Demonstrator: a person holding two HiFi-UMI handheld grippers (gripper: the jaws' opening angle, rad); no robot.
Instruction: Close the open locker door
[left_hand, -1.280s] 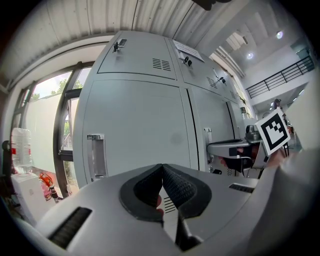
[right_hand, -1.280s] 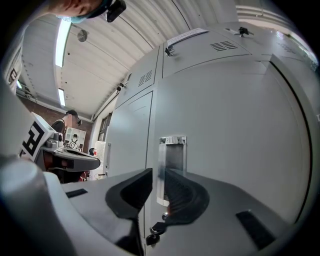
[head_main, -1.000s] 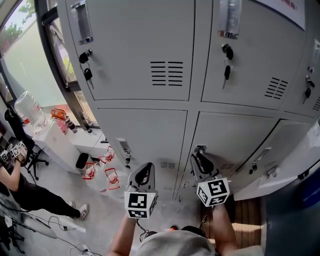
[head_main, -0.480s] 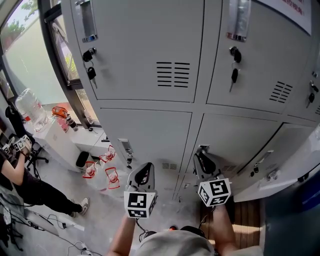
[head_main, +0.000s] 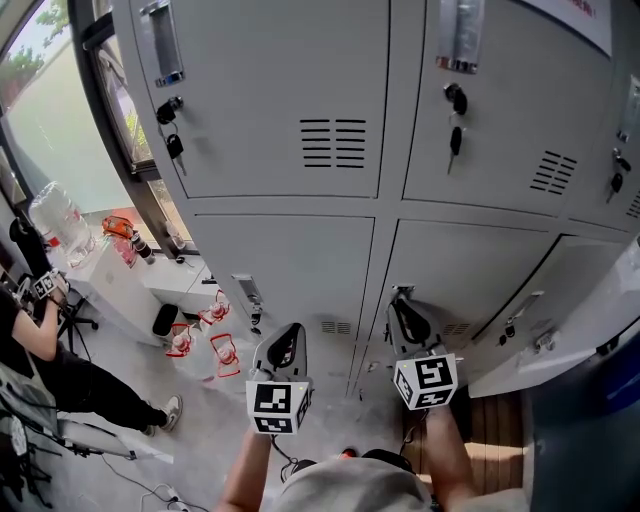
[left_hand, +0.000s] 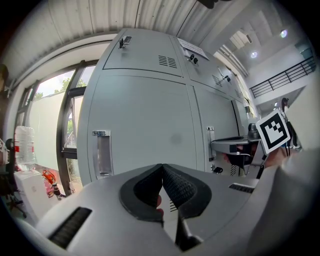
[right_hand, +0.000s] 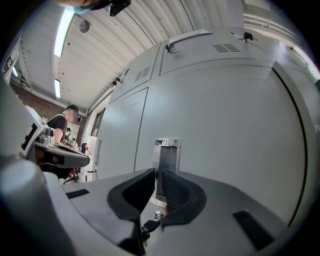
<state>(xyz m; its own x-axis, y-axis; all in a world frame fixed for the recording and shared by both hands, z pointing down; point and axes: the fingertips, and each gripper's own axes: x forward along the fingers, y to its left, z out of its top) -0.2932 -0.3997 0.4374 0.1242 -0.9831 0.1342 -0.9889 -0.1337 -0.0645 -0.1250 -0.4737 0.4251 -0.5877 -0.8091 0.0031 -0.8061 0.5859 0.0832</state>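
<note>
Grey lockers fill the head view. The lower right locker door (head_main: 565, 290) stands ajar, its free edge swung out toward me. My right gripper (head_main: 402, 312) points at the lower middle door, left of the ajar one. In the right gripper view its jaws (right_hand: 156, 172) are closing to a thin gap with nothing between them. Beyond them lie a recessed handle (right_hand: 166, 150) and a key (right_hand: 150, 227). My left gripper (head_main: 285, 347) hangs before the lower left door. Its pads (left_hand: 161, 167) meet at the tips, holding nothing.
Keys hang from the upper locks (head_main: 175, 145) (head_main: 455, 135). At the left are a window, a water bottle (head_main: 58, 220) on a white cabinet, red items (head_main: 205, 340) on the floor and a seated person (head_main: 40, 360). A wooden strip (head_main: 495, 420) lies at the lower right.
The head view dipped slightly and came back. Both grippers stay nearly where they were, in front of the lower lockers.
</note>
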